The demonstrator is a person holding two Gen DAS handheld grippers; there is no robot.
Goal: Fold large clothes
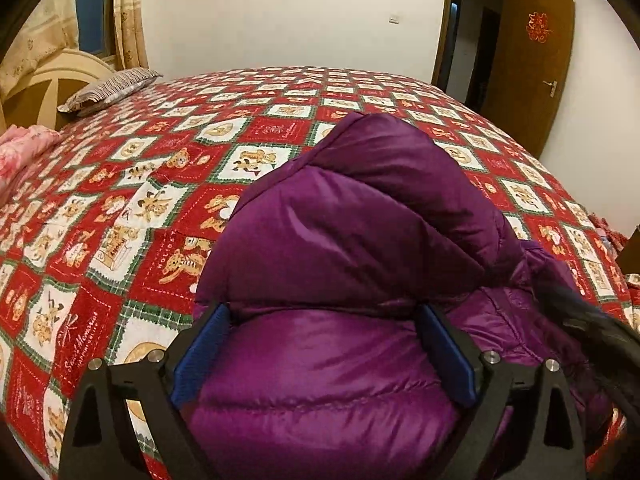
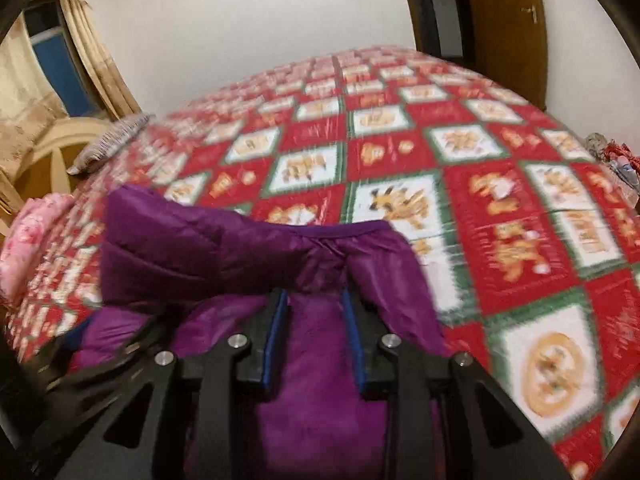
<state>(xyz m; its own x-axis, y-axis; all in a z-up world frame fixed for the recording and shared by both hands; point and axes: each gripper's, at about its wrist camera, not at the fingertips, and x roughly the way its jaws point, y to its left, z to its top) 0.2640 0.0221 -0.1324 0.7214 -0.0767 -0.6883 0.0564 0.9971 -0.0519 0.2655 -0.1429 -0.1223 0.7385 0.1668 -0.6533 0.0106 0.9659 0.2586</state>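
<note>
**Both tongs on the purple puffer jacket above the bed**

The left gripper [image 1: 324, 312] has its two blue-padded fingers [image 1: 202, 354] set wide apart, and a fat quilted roll of the purple puffer jacket [image 1: 340, 248] bulges up between them. The pads lie against the fabric on both sides, but whether they press it or merely frame it cannot be told. The right gripper [image 2: 316, 300] has its fingers drawn narrow, pinching a fold of the same jacket [image 2: 224, 256] between the blue pads [image 2: 274, 336]. Both tools point forward across the bed, roughly level with the mattress top, the left tilted slightly down onto the bundle.

The jacket sits bunched at the near edge of the bed, on the red, white and green patchwork quilt [image 1: 120, 208] printed with teddy bears. In the right wrist view a bound hem runs across the top of the gripped fold, and a puffed section rises to the left of the fingers. Beyond the jacket the quilt stretches flat to the far wall. A striped pillow [image 1: 112, 88] lies at the far left by the cream headboard [image 1: 52, 80], and a pink floral blanket [image 1: 24, 152] sits crumpled at the left edge. A brown wooden door [image 1: 528, 64] stands open at the far right.

The shell is glossy, slippery-looking nylon, stitched into soft horizontal tubes. The right wrist view is motion-blurred.
</note>
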